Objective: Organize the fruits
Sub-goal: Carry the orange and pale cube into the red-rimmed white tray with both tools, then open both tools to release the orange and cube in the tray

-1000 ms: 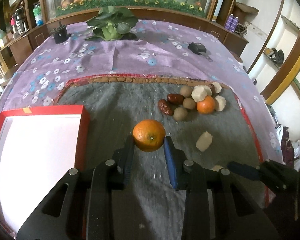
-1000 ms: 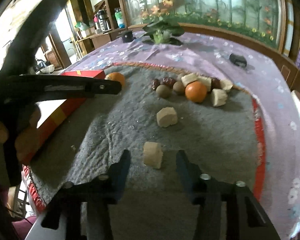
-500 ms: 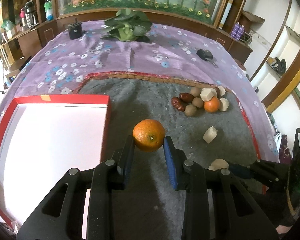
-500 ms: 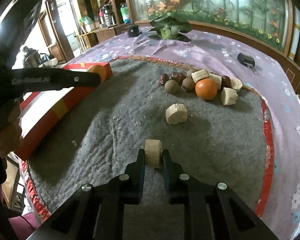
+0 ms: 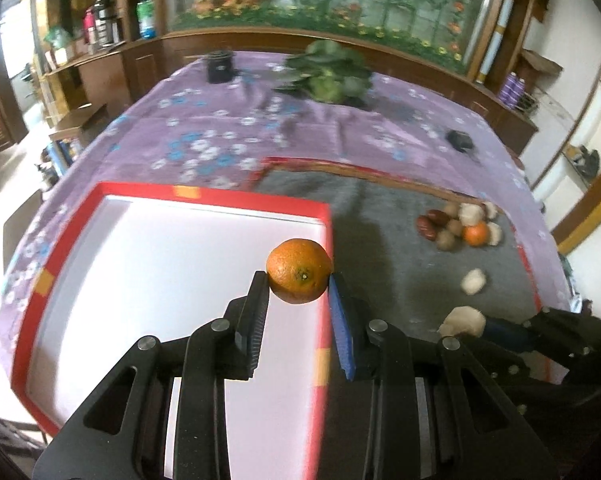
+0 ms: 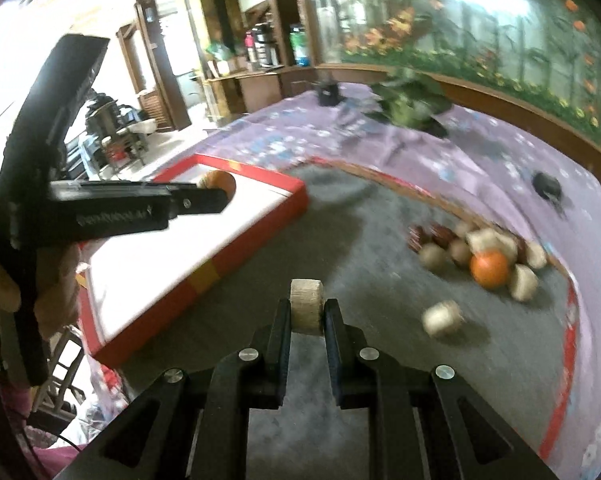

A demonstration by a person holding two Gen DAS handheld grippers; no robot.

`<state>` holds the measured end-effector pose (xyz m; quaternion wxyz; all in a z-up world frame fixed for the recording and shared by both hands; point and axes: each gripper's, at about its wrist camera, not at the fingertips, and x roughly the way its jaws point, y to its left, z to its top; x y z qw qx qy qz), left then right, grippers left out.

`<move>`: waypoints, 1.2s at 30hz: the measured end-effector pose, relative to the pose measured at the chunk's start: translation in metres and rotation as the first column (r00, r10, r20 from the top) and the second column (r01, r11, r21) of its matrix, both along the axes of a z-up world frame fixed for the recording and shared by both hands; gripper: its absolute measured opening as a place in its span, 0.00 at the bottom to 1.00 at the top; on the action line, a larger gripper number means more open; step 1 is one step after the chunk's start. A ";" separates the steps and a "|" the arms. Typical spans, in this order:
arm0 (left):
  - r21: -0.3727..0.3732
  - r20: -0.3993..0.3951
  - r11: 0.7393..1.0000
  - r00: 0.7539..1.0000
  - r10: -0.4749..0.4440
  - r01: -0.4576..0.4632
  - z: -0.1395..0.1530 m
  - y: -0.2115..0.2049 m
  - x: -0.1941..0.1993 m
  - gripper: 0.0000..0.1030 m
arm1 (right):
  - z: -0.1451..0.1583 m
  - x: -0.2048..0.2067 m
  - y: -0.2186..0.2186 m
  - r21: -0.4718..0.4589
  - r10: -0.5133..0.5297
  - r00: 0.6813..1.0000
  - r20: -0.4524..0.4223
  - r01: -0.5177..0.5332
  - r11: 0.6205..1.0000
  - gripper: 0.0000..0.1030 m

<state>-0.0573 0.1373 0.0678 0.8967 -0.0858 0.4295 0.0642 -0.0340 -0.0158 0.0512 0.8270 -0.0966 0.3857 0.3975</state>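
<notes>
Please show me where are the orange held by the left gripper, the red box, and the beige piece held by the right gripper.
orange [image 5: 299, 271]: left wrist view, middle of its peel.
red box [image 5: 220, 199]: left wrist view, far red rim.
beige piece [image 6: 307, 306]: right wrist view, its front face between the fingers.

**Fruit in the air, fruit on the mat**

An orange is round and bright, pinched between the left gripper fingers, up over the right edge of the red box. A pale chunk sits squeezed in the right gripper. Ahead and to its right lie one loose chunk and a blurry pile with a second orange.
</notes>
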 end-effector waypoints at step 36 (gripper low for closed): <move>-0.050 -0.117 0.978 0.973 0.198 -0.205 -0.038 0.082 0.020 0.31 | -0.004 0.041 0.098 0.047 0.105 0.994 -0.005 -0.105 0.993 0.37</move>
